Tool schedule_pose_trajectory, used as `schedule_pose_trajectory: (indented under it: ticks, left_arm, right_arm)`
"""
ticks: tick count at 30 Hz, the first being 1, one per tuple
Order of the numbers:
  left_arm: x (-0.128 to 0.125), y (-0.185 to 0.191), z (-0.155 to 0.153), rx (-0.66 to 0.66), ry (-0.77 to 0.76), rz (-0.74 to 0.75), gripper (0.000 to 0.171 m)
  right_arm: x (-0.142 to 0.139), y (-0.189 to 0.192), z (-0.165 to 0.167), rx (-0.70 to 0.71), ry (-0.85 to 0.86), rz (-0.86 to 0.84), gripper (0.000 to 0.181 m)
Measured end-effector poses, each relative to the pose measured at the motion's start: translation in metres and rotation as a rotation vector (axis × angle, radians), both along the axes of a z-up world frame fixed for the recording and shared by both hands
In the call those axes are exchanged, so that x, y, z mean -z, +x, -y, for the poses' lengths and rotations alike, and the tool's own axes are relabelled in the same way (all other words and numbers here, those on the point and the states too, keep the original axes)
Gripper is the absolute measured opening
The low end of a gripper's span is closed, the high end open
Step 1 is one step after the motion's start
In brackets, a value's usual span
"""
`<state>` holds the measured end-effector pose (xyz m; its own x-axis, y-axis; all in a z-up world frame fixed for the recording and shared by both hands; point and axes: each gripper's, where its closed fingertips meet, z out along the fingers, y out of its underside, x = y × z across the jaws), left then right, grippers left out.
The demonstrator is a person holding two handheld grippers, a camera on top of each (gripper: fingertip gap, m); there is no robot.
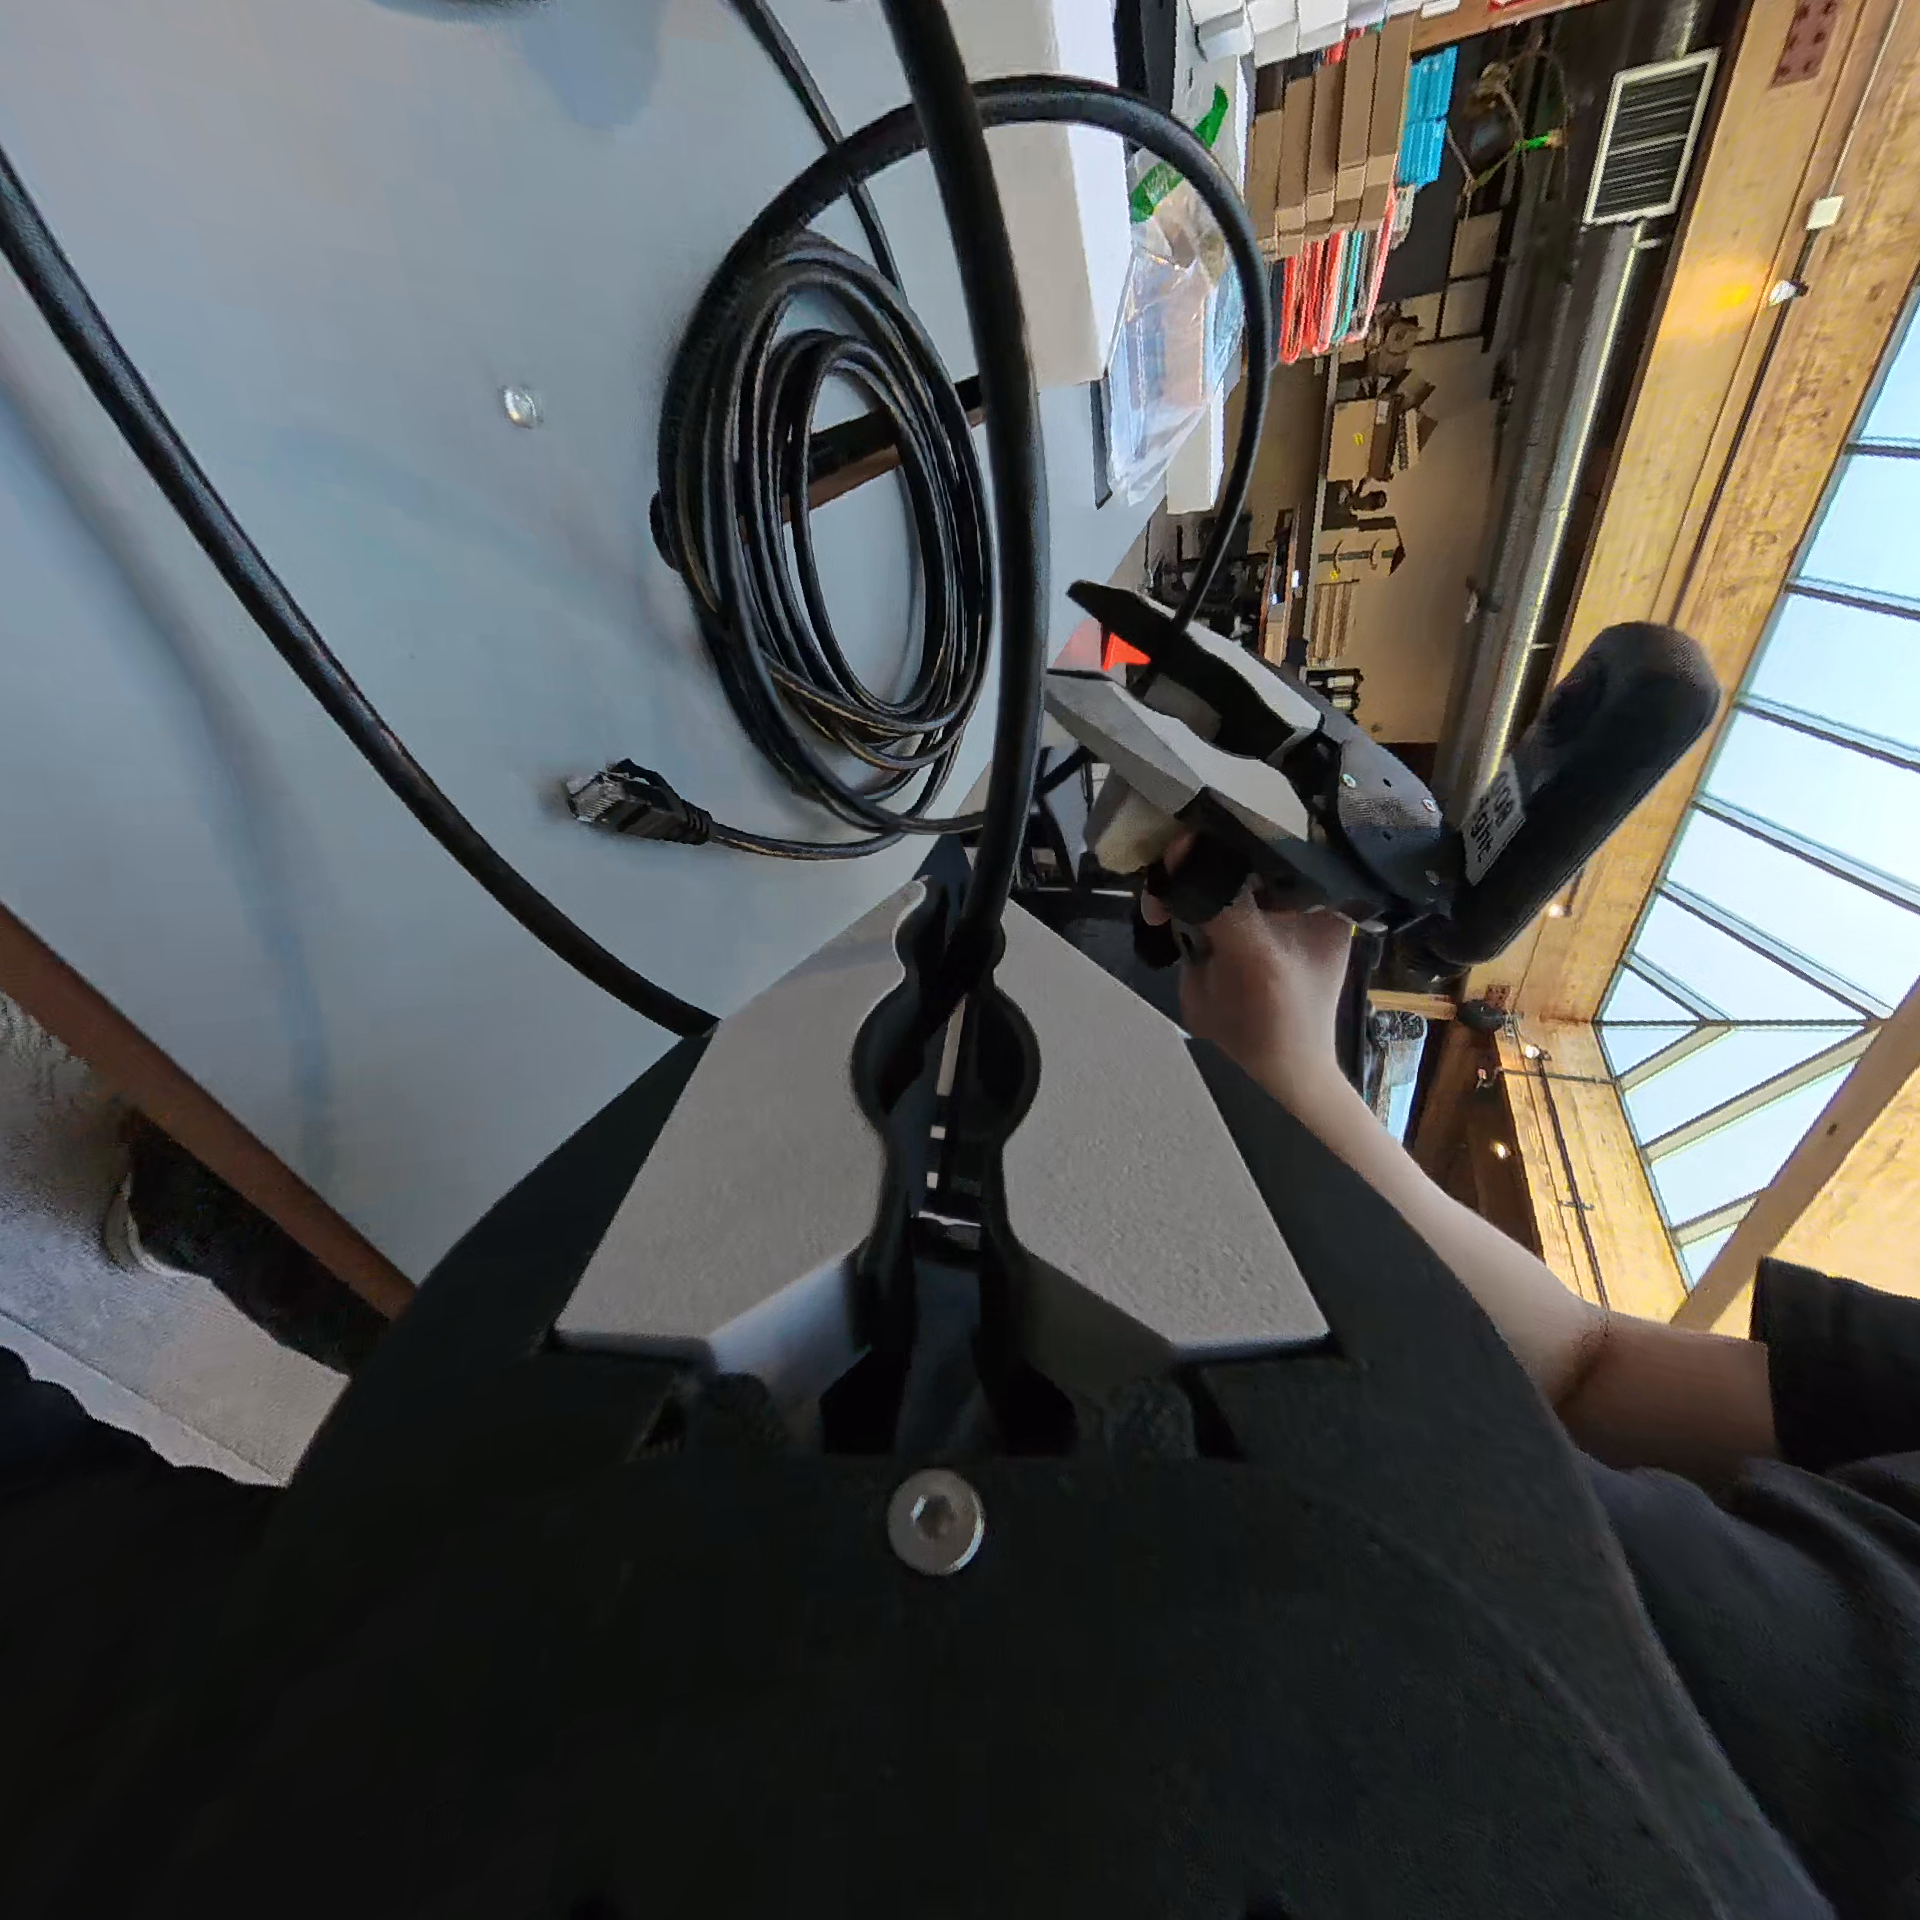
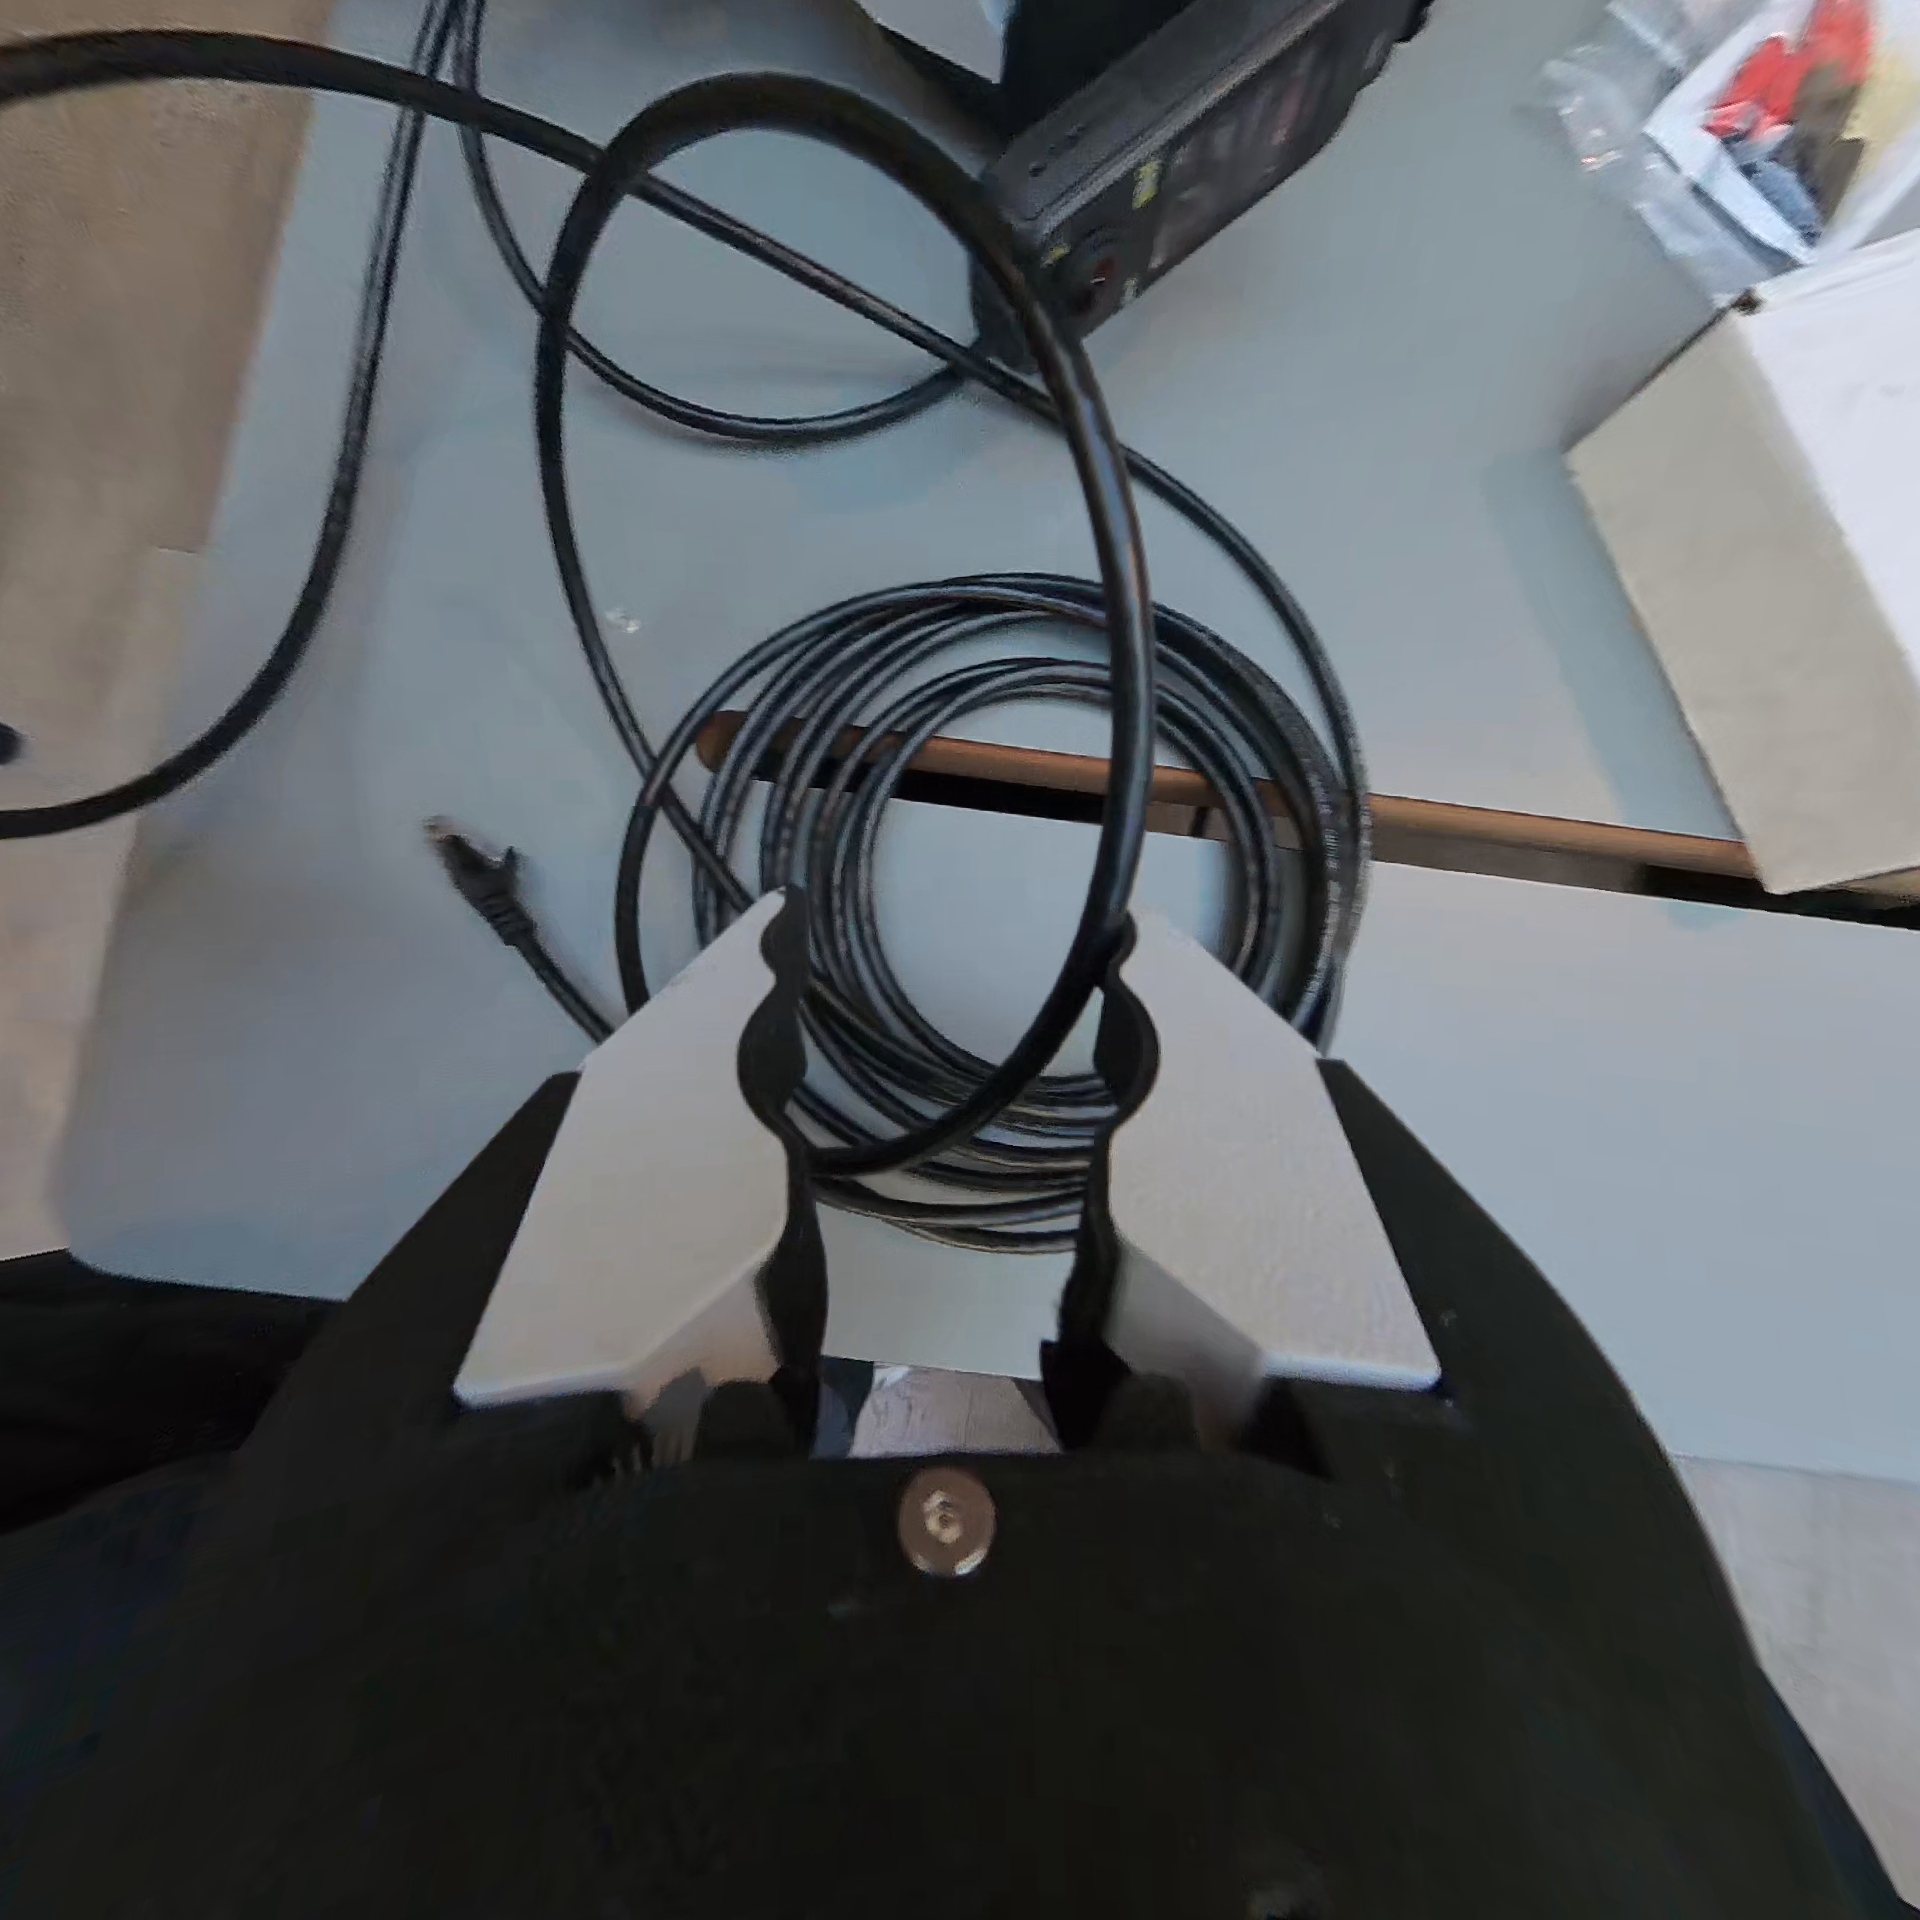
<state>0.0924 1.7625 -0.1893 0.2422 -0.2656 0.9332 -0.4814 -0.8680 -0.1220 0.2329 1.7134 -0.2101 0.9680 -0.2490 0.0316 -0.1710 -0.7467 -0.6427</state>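
Observation:
My left gripper is shut on a black cable that rises from its jaws in a wide loop. The loop runs over to my right gripper, which a hand holds to the right. In the right wrist view, the right gripper is open, and the cable loop passes between its fingers and lies against the right finger. Below it, a coil of black network cable lies on the grey table. The coil also shows in the left wrist view. Its plug end lies loose to the left.
A black device sits at the table's far edge and a white box at the right. A plastic bag lies behind the box. More black cables cross the table's left side. A brown-edged gap splits the tabletop.

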Motion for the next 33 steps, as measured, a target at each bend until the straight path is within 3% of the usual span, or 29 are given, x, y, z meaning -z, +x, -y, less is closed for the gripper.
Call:
schedule_pose_trajectory:
  ticks: [4, 9, 14, 18, 23, 26, 28, 30, 33]
  left_arm:
    - [0.004, -0.012, -0.013, -0.035, 0.008, -0.015, 0.0]
    - [0.006, -0.025, -0.022, -0.087, -0.026, -0.016, 0.0]
    - [0.003, -0.031, -0.023, -0.108, -0.02, -0.002, 0.0]
    - [-0.002, -0.038, -0.021, -0.119, -0.002, 0.003, 0.0]
    - [-0.004, -0.048, -0.015, -0.158, -0.04, -0.001, 0.0]
    - [-0.004, -0.05, -0.015, -0.192, -0.073, 0.001, 0.0]
    - [-0.005, -0.049, -0.014, -0.2, -0.086, 0.004, 0.0]
    - [-0.006, -0.047, -0.013, -0.199, -0.088, 0.005, 0.0]
    - [-0.006, -0.044, -0.015, -0.203, -0.091, 0.007, 0.0]
  right_arm:
    - [0.001, 0.032, 0.009, 0.019, 0.008, -0.003, 0.0]
    - [0.028, 0.087, 0.025, 0.135, -0.134, -0.088, 0.0]
    - [0.062, 0.115, 0.029, 0.165, -0.239, -0.195, 0.0]
    - [0.064, 0.139, 0.016, 0.254, -0.19, -0.285, 0.0]
    - [0.067, 0.155, -0.002, 0.175, -0.213, -0.238, 0.0]
    - [0.082, 0.152, 0.008, 0.099, -0.367, -0.237, 0.0]
    - [0.085, 0.149, 0.014, 0.079, -0.421, -0.268, 0.016]
    - [0.075, 0.147, 0.011, 0.081, -0.379, -0.295, 0.021]
    - [0.053, 0.146, 0.019, 0.082, -0.334, -0.277, 0.048]
